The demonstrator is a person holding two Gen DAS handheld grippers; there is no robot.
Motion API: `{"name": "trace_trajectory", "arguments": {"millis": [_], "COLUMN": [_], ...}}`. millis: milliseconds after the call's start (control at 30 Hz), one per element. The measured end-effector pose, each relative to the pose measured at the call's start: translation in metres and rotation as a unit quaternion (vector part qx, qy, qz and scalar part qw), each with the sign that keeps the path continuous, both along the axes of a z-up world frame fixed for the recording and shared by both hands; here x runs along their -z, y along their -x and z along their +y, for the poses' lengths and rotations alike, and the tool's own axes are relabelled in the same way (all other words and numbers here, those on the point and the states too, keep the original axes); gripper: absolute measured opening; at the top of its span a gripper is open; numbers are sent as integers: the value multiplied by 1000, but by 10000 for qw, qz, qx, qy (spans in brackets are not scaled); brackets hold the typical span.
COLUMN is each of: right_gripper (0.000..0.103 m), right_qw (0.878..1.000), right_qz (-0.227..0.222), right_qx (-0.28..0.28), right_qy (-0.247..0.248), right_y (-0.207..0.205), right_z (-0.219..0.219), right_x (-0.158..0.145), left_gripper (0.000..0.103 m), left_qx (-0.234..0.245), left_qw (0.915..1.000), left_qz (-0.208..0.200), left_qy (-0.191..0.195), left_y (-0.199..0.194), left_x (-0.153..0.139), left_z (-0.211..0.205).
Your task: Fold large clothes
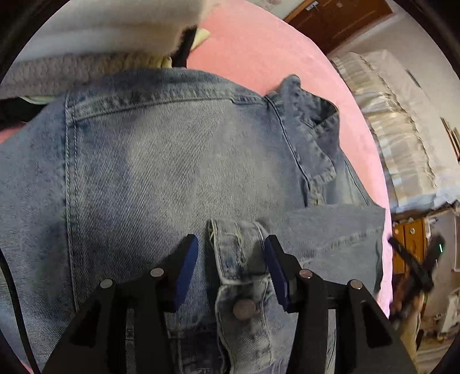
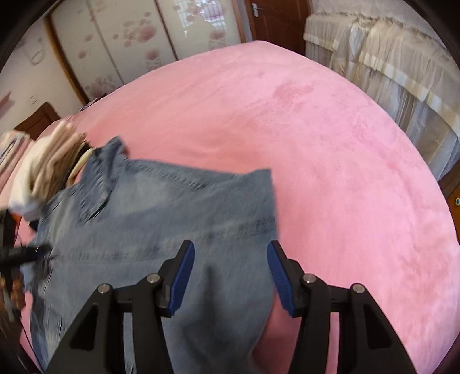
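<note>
A light blue denim jacket (image 1: 161, 161) lies back side up on a pink bed (image 1: 258, 51), its collar (image 1: 310, 123) to the right in the left wrist view. My left gripper (image 1: 231, 244) is open above it, its blue pads either side of a folded cuff with a metal button (image 1: 244, 309). In the right wrist view the jacket (image 2: 172, 215) lies at the left of the bed (image 2: 330, 143). My right gripper (image 2: 230, 250) is open, just above the jacket's right edge. It also shows blurred at the right edge of the left wrist view (image 1: 414, 264).
A pile of folded cream and grey clothes (image 2: 49, 161) sits beyond the jacket; it also shows in the left wrist view (image 1: 86, 43). Curtains (image 2: 388, 74) hang to the right of the bed. A wardrobe (image 2: 129, 37) and a brown door (image 2: 276, 20) stand behind.
</note>
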State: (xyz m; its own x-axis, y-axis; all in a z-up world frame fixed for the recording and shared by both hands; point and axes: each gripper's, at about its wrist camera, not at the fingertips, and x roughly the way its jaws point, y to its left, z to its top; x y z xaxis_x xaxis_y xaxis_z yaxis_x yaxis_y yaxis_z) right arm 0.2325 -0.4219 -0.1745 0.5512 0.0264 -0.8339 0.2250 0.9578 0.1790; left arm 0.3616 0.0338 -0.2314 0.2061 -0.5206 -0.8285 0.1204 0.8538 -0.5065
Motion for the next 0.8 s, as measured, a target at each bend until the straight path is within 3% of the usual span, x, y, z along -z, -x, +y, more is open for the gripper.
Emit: {"name": "trace_trajectory", "arguments": {"millis": [133,300,367,433,467,500,533,600,700,800], "right_gripper": [53,53,53,53,50,29,19,13,11,11], "right_qw": [9995,9980,9977,9976,9976,9979,9983,9991,9993,9983], "right_qz": [205,384,339,269,242,230,250,133,-249,-269], "right_qx": [153,184,192,190,185,185,203,223,275,508], "right_qy": [-200,-475,-555,-610,-625,-577,-486,-341,-89,42], "right_y": [-25,-38,-37,-37,-37,-37,-38,-35,-27,-28], "right_z": [-16,-27,-28,-29,-29,-27,-28,-26,-23,-26], "right_x": [15,35,37,40,41,42,41,35,20,25], "left_gripper": [52,51,35,28,11,11,11,10,10,10], "left_qx": [160,446,444,356,340,324,308,347,315,254], "left_qw": [9993,9988,9990,9992,9990,9984,9968,9901,9752,9732], "left_qz": [91,23,-50,-110,-234,-374,-564,-1051,-1846,-1856], "left_qy": [332,222,29,-108,-179,-271,-478,-868,-1178,-1333], "left_y": [5,5,5,9,11,14,18,26,35,26], "left_x": [5,8,9,8,5,0,-7,-23,-49,-44], "left_z": [0,-15,-21,-22,-25,-29,-34,-46,-62,-66]}}
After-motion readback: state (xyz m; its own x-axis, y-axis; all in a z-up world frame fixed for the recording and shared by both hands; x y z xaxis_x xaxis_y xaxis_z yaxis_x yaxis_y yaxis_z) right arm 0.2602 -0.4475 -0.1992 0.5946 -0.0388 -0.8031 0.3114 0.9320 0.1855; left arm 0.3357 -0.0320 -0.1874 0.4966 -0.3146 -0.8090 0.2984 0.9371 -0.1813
